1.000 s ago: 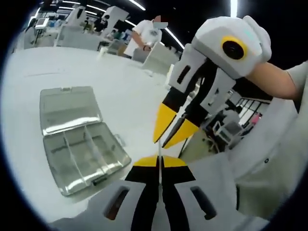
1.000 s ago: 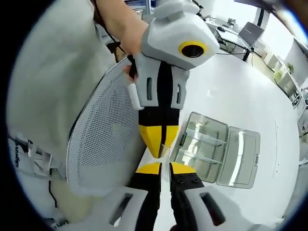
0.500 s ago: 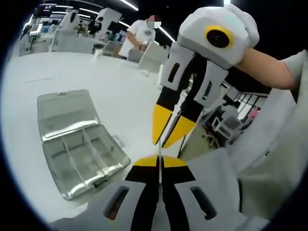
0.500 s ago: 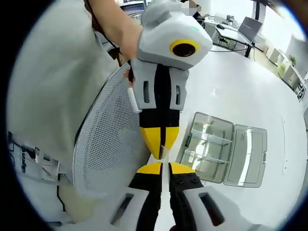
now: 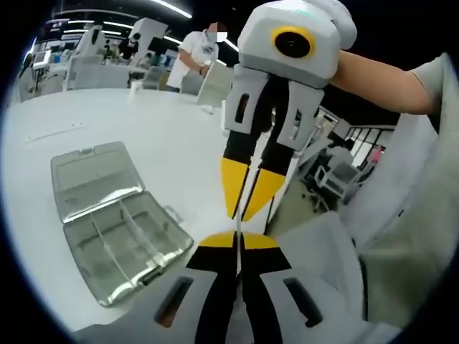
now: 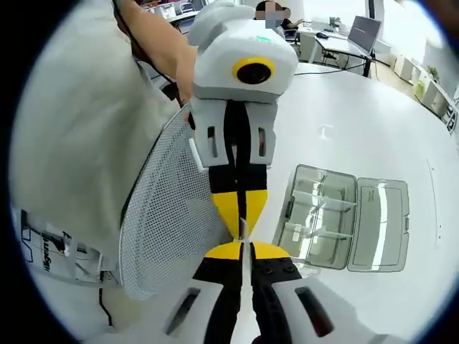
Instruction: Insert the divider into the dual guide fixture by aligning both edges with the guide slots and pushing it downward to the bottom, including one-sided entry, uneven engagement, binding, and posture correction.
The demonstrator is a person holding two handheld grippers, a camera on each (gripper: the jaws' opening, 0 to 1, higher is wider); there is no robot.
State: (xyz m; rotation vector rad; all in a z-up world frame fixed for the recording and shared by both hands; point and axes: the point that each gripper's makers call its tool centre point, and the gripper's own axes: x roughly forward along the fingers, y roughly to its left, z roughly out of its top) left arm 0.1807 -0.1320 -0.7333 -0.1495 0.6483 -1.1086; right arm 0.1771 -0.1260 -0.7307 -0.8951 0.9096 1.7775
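Both tongs meet tip to tip above the table's near edge, left tongs (image 5: pixel 237 240) and right tongs (image 6: pixel 246 249) each pinched on a thin clear divider (image 6: pixel 243 231), seemingly passing or re-gripping it. Well beyond the tips lies the open clear box (image 5: pixel 115 229), dividers standing inside. A mesh chair back (image 6: pixel 168 215) sits beside them.

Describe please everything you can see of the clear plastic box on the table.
The clear plastic box lies open on the white table, its lid folded flat beside the tray on a hinge. The tray looks transparent and glossy, with thin upright dividers splitting it into compartments, and a small latch on its front edge. Neither gripper touches it; both are held in the air, away from it.
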